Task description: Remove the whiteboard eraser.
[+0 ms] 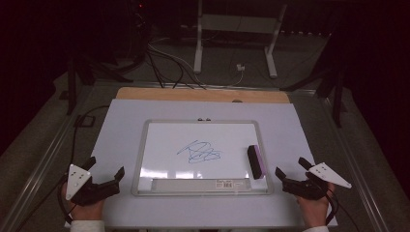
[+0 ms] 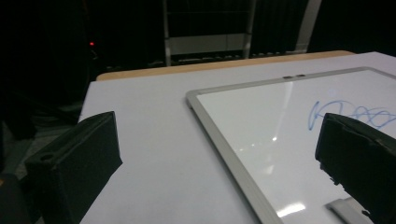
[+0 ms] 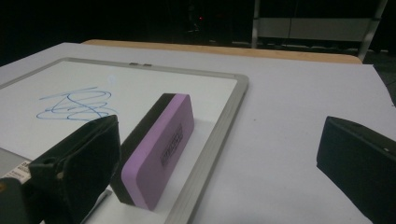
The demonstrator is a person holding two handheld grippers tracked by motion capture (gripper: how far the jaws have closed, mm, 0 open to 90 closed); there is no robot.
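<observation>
Evidently nothing is wiped yet: the blue scribble (image 1: pixel 199 152) sits intact mid-way across the whiteboard (image 1: pixel 159 145), and the eraser (image 1: pixel 256 161) lies untouched on the board's right edge, purple side up (felt underneath, as far as I can tell). The right gripper (image 1: pixel 293 172) rests just right of the eraser, jaws wide apart and empty; the left gripper (image 1: pixel 105 168) waits beside the board's left frame, likewise agape. Left, by my judgement: pick up the eraser and clear the marks.

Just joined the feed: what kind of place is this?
Probably a dim lab or recording workspace: a white-covered table holding a framed whiteboard with blue scribble, loose floor cables and a white metal stand behind.
</observation>
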